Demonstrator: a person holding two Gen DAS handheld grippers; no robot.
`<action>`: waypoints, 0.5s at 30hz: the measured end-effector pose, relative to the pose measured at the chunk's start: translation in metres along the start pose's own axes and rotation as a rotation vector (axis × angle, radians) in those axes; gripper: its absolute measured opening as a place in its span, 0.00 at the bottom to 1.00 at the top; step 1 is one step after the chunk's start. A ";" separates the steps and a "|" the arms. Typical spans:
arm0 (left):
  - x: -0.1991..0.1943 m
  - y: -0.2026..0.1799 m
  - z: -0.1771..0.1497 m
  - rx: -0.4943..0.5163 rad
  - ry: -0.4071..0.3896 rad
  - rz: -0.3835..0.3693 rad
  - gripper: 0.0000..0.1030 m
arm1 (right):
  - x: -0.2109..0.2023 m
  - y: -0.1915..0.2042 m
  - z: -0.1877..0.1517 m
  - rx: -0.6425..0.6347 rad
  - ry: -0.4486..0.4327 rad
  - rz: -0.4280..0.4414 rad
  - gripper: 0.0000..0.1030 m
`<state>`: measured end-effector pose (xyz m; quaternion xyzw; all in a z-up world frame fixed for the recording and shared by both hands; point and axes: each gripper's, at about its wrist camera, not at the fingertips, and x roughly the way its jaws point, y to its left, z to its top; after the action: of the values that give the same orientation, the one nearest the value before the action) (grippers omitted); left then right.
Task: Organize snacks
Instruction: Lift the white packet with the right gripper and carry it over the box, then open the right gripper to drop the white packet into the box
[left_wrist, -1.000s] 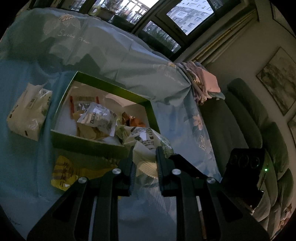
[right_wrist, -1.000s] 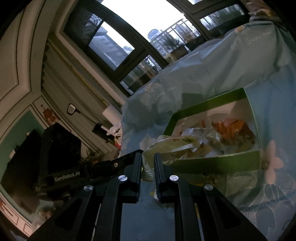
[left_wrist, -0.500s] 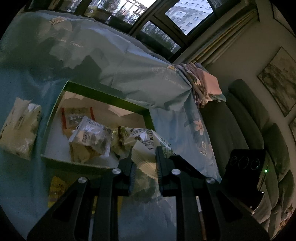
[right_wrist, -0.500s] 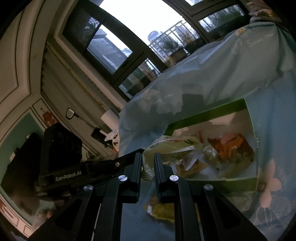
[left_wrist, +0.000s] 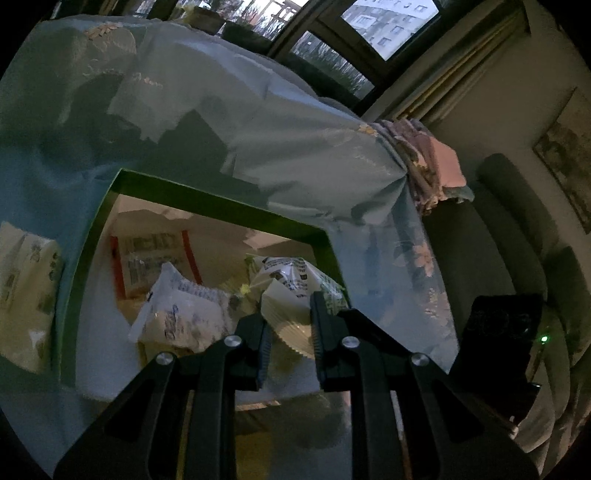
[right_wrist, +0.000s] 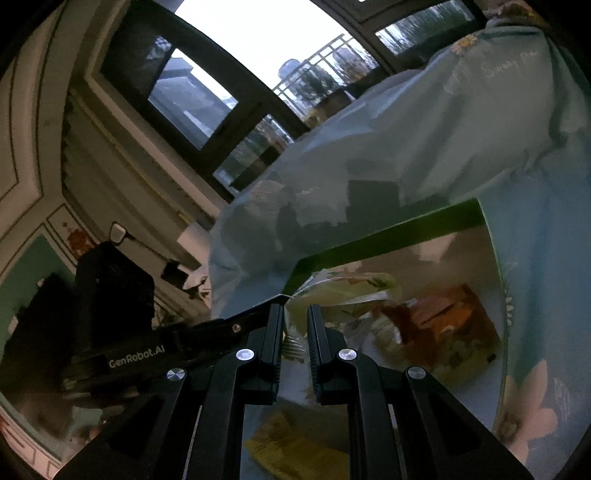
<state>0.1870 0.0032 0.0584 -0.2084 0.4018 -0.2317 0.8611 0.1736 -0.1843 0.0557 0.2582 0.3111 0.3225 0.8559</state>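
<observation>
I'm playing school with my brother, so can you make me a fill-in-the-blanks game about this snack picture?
1. Both hand-held grippers, left and right, pinch the same snack ____.
2. The rim of the box holding the snacks is coloured ____.
3. The white snack packet lies ____ the box.
4. The cloth under the box is light ____.

Missing words: bag; green; inside; blue

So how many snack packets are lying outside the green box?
2 visible: a pale packet on the cloth left of the green box, and a yellow packet on the cloth at its near side. Others may be hidden behind the fingers.
</observation>
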 end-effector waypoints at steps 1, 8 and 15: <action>0.006 0.002 0.001 0.000 0.006 0.006 0.17 | 0.003 -0.003 0.001 0.001 0.005 -0.008 0.14; 0.031 0.019 0.004 -0.018 0.046 0.036 0.17 | 0.028 -0.020 -0.002 0.019 0.050 -0.056 0.14; 0.041 0.028 0.003 -0.055 0.061 0.051 0.20 | 0.038 -0.021 -0.003 0.009 0.082 -0.107 0.14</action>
<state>0.2191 0.0032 0.0208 -0.2144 0.4391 -0.2049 0.8481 0.2022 -0.1704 0.0259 0.2317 0.3607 0.2850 0.8573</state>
